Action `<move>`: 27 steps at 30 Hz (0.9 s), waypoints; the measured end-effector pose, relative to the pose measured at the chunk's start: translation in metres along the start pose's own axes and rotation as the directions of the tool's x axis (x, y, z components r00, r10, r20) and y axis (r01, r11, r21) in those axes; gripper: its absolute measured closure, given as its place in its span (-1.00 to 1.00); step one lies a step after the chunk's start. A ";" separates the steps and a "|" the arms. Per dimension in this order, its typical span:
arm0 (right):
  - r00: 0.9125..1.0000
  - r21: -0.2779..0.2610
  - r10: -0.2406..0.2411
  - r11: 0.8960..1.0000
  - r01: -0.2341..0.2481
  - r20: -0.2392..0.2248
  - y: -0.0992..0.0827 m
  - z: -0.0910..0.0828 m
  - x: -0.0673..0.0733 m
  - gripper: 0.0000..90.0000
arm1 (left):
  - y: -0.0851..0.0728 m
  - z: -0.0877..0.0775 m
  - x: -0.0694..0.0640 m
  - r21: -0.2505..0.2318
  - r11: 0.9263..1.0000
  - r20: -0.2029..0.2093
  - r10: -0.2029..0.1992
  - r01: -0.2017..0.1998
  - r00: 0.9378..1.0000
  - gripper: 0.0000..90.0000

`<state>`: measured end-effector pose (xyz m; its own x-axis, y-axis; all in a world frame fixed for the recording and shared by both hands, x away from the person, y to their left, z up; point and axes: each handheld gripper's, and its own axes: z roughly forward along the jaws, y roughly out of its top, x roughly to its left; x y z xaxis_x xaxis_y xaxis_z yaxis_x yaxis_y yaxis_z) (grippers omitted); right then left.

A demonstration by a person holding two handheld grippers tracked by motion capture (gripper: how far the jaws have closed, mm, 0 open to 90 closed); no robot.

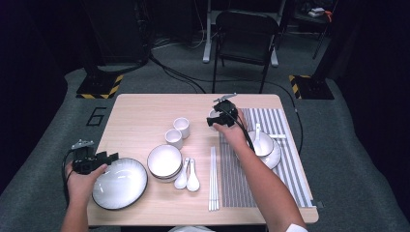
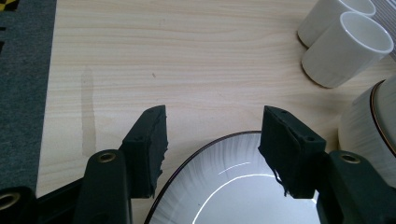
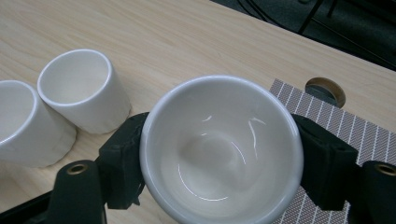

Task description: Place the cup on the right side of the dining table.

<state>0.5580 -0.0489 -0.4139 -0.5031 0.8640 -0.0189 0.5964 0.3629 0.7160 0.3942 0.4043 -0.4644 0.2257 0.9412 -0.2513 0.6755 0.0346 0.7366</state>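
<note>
The right gripper [image 3: 219,154] clamps an empty white bowl [image 3: 222,149], apparently just above the table, two empty cups [image 3: 84,91] beside it; the left gripper [image 2: 212,140] hangs open over a plate [image 2: 233,186].

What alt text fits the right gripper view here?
A small white bowl sits clamped between the right gripper's two black jaws above a light wooden table. Two white cups stand at left, and a striped placemat lies at right.
</note>
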 end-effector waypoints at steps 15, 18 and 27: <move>0.999 0.009 0.024 1.000 -0.024 0.047 0.002 0.004 -0.013 -0.41 | 0.000 0.000 0.000 -0.003 1.000 -0.001 0.000 0.000 1.000 -0.08; 0.998 0.010 0.034 0.999 -0.034 0.057 0.001 0.005 -0.016 -0.41 | 0.000 -0.001 0.000 -0.003 1.000 0.000 -0.003 0.003 1.000 -0.08; 0.996 0.020 0.043 0.999 -0.045 0.079 -0.001 0.008 -0.022 -0.41 | -0.001 -0.002 0.000 -0.010 1.000 -0.003 -0.001 0.001 1.000 -0.08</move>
<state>0.5734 -0.0656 -0.4196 -0.4258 0.9038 -0.0431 0.6305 0.3306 0.7023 0.3927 0.4051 -0.4640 0.2230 0.9422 -0.2501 0.6688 0.0388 0.7425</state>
